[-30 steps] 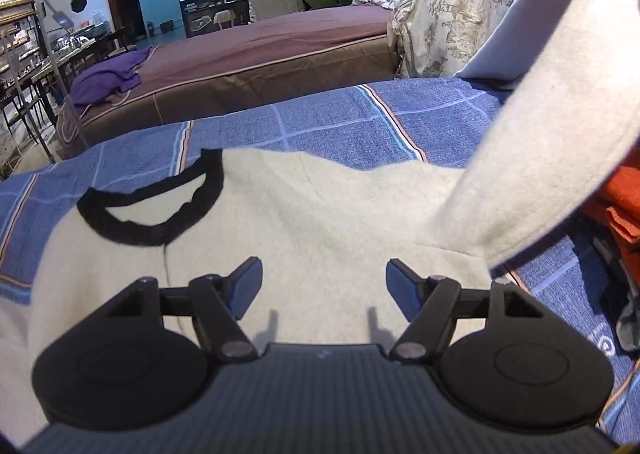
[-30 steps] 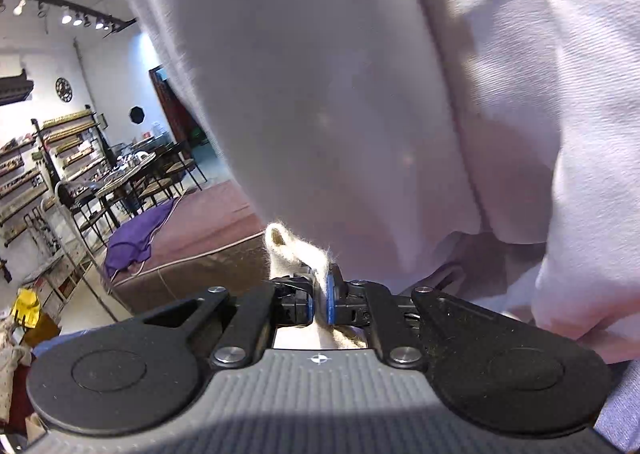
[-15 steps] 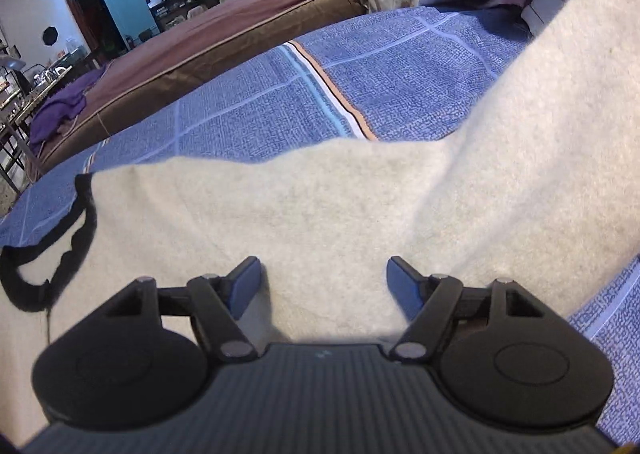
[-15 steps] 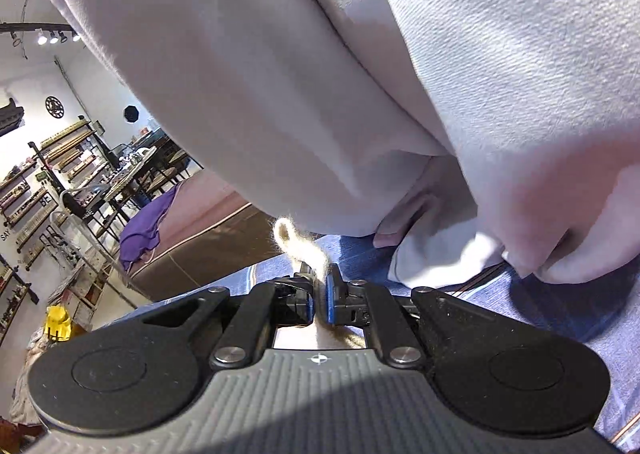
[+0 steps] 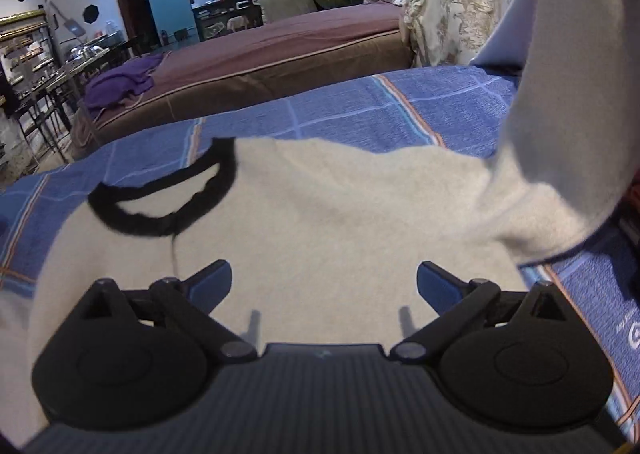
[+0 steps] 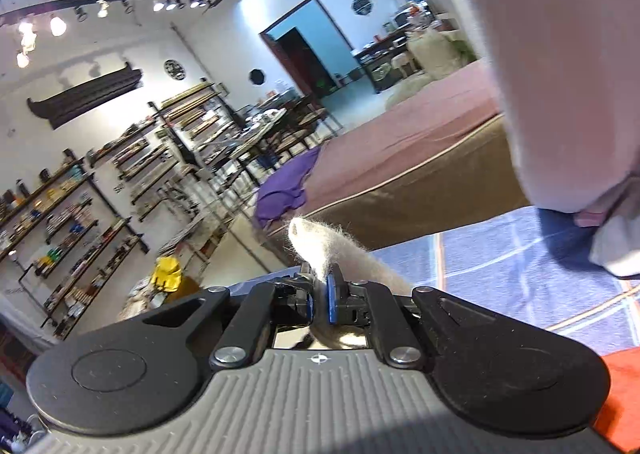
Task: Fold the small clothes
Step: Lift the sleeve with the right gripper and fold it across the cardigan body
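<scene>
While the cream sweater (image 5: 320, 221) is lying flat on the blue bedspread (image 5: 360, 113), black collar (image 5: 160, 205) to the left, the left gripper (image 5: 324, 282) is being opened wide above its body, empty; the sleeve (image 5: 560, 133), rising right of the collar, is being pinched by the right gripper (image 6: 319, 300), the nearer one for folding inward.

Left gripper (image 5: 324, 282): black linkage arms on two round black discs at 7 and 5 o'clock, silver pivot screws, a dark ribbed housing along the bottom edge with a small mark at its top centre, blue pads on the fingers (image 5: 434, 286). Right gripper (image 6: 318, 296): same black discs and linkages, lighter grey ribbed housing bearing a small crosshair mark, silver screws, blue pads. Pale lilac-white fabric, seemingly the person's garment (image 6: 560, 53), at 1 to 2 o'clock.
</scene>
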A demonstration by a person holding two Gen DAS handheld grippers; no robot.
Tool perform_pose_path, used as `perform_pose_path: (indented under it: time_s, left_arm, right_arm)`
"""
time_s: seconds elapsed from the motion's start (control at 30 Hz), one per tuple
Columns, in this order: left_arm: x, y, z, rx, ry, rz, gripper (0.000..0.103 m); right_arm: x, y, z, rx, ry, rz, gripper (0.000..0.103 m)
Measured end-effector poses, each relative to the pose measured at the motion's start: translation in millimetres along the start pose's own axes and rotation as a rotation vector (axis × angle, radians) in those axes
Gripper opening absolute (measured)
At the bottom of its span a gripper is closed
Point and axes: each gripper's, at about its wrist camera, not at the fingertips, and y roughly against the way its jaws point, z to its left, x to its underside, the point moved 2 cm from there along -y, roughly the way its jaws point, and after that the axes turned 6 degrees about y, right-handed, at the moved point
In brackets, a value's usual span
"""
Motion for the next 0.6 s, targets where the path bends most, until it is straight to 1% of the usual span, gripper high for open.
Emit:
perform_pose_path:
  time_s: [0.13, 0.17, 0.27, 0.33, 0.43, 0.5, 0.53, 0.6]
  left_arm:
    - [38.6, 34.4, 45.5, -0.080, 0.056, 0.031, 0.101]
    - [48.4, 43.7, 56.8, -0.095, 0.080, 0.042, 0.101]
    - [69.9, 69.0, 87.6, -0.121, 0.161, 0.053, 0.101]
    - [81.0, 81.9, 105.3, -0.143, 0.196, 0.063, 0.101]
    - [95.0, 96.8, 128.6, -0.195, 0.247, 0.080, 0.101]
    - [102.0, 103.6, 141.0, -0.204, 0.285, 0.086, 0.101]
    - [105.8, 106.4, 146.6, -0.202, 0.298, 0.091, 0.101]
    - [111.0, 109.2, 153.2, -0.212, 0.306, 0.098, 0.101]
  right_arm:
    - [5.4, -63.4, 49.5, -0.147, 0.018, 0.046, 0.012]
    - [10.6, -84.7, 64.4, -0.186, 0.017, 0.068, 0.012]
    - [32.4, -136.8, 99.6, -0.268, 0.005, 0.136, 0.012]
    - [53.3, -168.8, 124.2, -0.312, -0.010, 0.195, 0.012]
    - [90.1, -209.4, 155.4, -0.333, -0.021, 0.256, 0.012]
    - [112.7, -233.4, 168.2, -0.336, -0.042, 0.296, 0.013]
    - [126.7, -245.5, 172.9, -0.334, -0.060, 0.321, 0.013]
    - [151.7, -254.4, 176.8, -0.301, -0.083, 0.363, 0.014]
